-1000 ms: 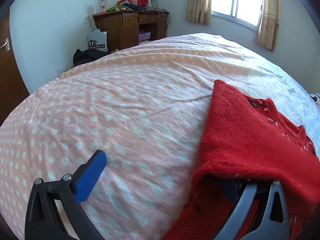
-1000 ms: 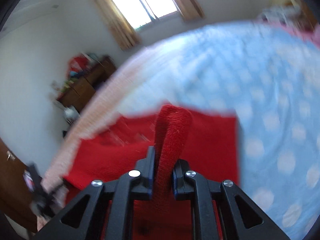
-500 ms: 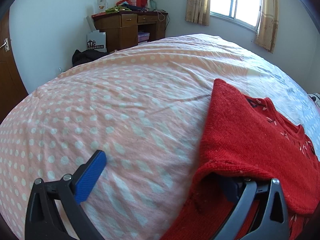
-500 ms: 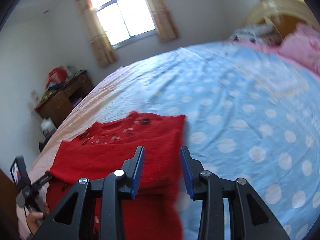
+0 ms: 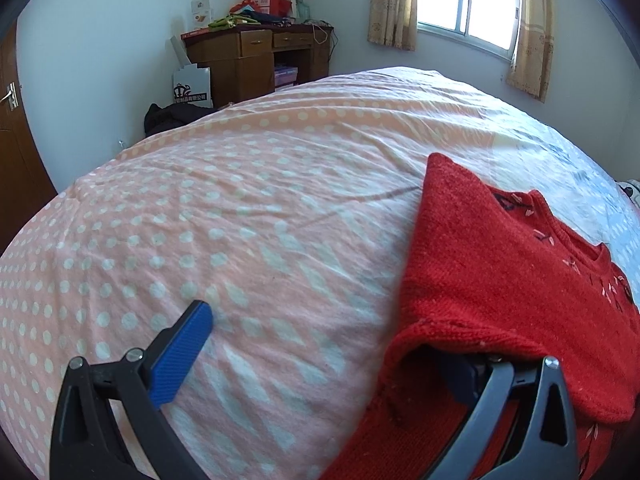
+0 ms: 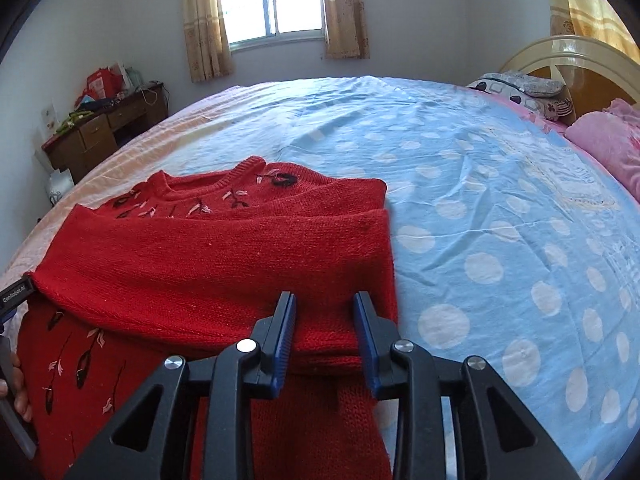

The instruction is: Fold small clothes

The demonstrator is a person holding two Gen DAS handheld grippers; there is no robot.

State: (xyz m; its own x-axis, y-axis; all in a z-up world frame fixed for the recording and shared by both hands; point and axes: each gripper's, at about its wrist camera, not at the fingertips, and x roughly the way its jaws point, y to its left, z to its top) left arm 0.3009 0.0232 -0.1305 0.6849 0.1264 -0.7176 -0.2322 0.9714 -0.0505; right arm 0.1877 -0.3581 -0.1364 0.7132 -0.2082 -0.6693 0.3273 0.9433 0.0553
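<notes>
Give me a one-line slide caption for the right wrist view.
Open right gripper over the folded-over sleeve of a red knit sweater on the polka-dot bedsheet.

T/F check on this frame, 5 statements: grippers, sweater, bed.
1. The right gripper is clamped shut on the sweater. False: its jaws stand open, with the folded edge lying between them.
2. The left gripper is open. True: one finger is bare over the sheet, the other is tucked under the knit.
3. The sweater is blue. False: it is red.
4. A sleeve lies folded across the sweater's body. True.
5. The desk stands bare. False: it is piled with clutter.
</notes>
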